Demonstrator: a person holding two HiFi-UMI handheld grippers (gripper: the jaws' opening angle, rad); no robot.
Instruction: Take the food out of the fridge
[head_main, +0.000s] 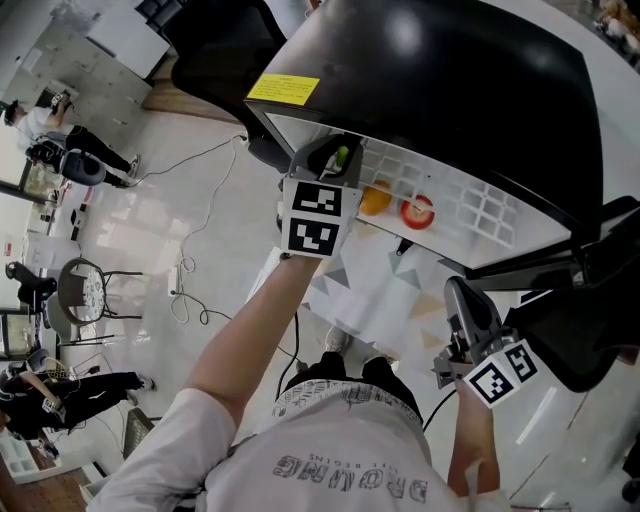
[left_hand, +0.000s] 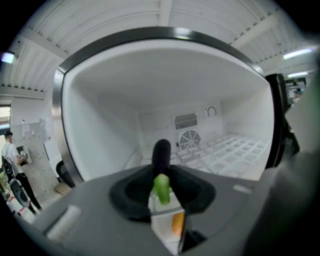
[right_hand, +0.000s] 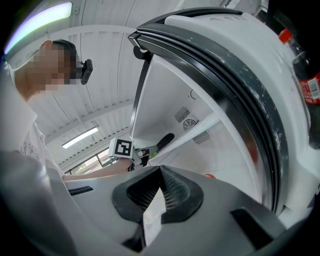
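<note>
The right gripper (right_hand: 160, 172), nearest the person, has its jaws together on nothing, off to the right of the small black-topped white fridge (head_main: 430, 80). The left gripper (left_hand: 161, 192) is clamped on the green stem end of a dark purple eggplant (left_hand: 161, 152) at the left front edge of the fridge opening. The eggplant's long axis continues the jaws' line, its tip pointing at the back wall, so a straight pull back should clear it. Farther right, on the white wire shelf (head_main: 480, 205), lie a round orange food (head_main: 375, 198) and a red-and-white one (head_main: 417, 211).

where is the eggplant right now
Head view, left side: the eggplant is clamped in the left gripper at the fridge's open mouth, left of the orange.
</note>
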